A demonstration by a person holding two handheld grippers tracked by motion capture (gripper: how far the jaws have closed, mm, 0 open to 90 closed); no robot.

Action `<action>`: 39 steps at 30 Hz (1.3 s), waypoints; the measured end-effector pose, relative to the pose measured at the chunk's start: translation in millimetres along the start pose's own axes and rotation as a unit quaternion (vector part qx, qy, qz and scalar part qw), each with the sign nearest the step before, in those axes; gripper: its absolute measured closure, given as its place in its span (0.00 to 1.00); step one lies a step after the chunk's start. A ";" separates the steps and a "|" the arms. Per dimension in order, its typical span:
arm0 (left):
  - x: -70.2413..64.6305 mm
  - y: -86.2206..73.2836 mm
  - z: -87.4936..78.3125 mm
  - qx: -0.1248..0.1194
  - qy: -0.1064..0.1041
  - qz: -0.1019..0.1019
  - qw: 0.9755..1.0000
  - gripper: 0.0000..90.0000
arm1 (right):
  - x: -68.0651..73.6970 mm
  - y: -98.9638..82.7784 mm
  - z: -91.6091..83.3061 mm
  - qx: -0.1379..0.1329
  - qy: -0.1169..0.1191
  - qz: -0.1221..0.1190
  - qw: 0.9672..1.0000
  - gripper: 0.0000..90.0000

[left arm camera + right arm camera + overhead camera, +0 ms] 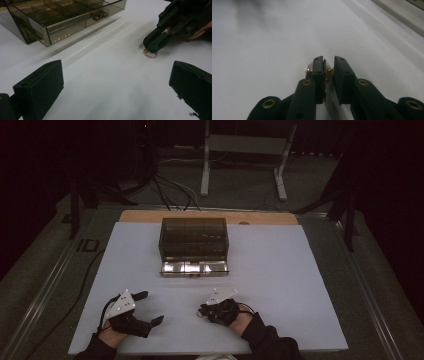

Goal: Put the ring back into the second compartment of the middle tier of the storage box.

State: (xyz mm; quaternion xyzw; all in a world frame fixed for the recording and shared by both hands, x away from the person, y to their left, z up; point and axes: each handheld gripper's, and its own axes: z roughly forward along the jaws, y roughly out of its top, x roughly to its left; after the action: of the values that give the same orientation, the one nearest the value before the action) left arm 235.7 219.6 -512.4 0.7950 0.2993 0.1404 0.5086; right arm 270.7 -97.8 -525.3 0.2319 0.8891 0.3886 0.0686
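The counter (pixel 280 270) wears a smooth, matt white sheet, paper-like or thin plastic, with a strip of bare light wood (pixel 150 216) showing along its far edge. On it sits a box (pixel 193 237) of smoky, see-through plastic, glossy enough to catch the light; its pulled-out drawer (pixel 194 267) gleams, and the small knobs (pixel 96 17) on the front look like shiny metal. The left tool (pixel 117 82) and right tool (pixel 329 62) are both matt black plastic, faintly grainy, studded with brass-coloured metal rivets (pixel 307 82). A pale grey plate (pixel 122 301) tops each, dull metal by the look. The bracelet (pixel 150 54) is glassy pink beads with tiny gold-toned ones. The sleeves (pixel 265 337) are dark cloth.
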 end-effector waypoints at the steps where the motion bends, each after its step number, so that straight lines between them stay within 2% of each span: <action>1: -0.2 -0.2 0.1 0.001 0.000 0.001 1.000 0.01 | 0.2 0.1 -0.1 0.002 -0.005 -0.005 1.000 0.92; 8: -0.1 -0.6 0.5 0.005 0.000 0.001 1.000 0.01 | 4.4 0.7 0.3 0.007 -0.016 -0.032 0.999 0.96; 11: -0.1 0.0 0.4 0.003 -0.001 0.001 1.000 0.01 | 3.9 1.5 0.2 0.010 -0.015 -0.035 0.999 0.96; 17: -0.1 0.1 0.6 0.002 -0.001 0.001 1.000 0.01 | 3.3 1.5 0.2 0.008 -0.013 -0.032 0.999 0.97; 20: -0.3 -0.7 0.9 0.007 -0.001 0.003 1.000 0.01 | 2.4 1.9 -0.5 0.007 -0.009 -0.022 1.000 0.97; 25: -0.2 -0.5 0.7 0.004 -0.001 0.001 1.000 0.01 | 2.2 2.7 -2.6 0.007 -0.008 -0.024 1.000 0.97; 39: -0.1 -0.5 1.3 0.007 -0.001 0.002 1.000 0.01 | -2.5 9.4 -18.2 -0.005 -0.010 -0.020 1.000 0.97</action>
State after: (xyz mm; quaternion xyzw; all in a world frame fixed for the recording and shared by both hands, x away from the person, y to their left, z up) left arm 236.1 218.7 -513.4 0.7990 0.2985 0.1384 0.5034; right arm 270.7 -105.5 -506.1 0.2177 0.8907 0.3897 0.0861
